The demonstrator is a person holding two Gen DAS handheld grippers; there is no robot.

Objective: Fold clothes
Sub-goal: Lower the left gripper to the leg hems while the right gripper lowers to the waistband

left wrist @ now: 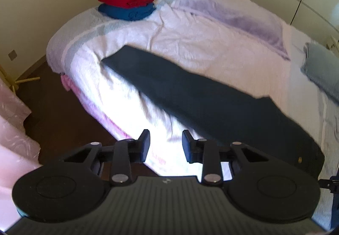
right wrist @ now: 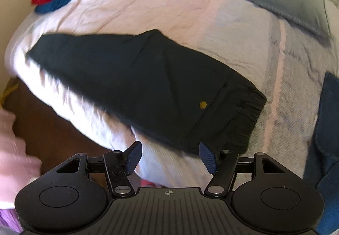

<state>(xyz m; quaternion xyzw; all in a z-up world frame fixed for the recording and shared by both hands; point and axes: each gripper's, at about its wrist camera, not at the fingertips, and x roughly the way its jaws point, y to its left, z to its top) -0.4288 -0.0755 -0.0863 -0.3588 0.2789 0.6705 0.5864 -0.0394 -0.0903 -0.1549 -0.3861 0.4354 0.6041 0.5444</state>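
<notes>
Just ahead of our right hand-held gripper, jaws spread and empty, dark trousers lie along the bed edge, waistband nearest it, legs running away leftward; our left hand-held gripper, likewise open, sits farther off.

Daylight is overexposing the bedspread edge. Motion blur is smearing both views. Fisheye distortion is bending and darkening the corners.
</notes>
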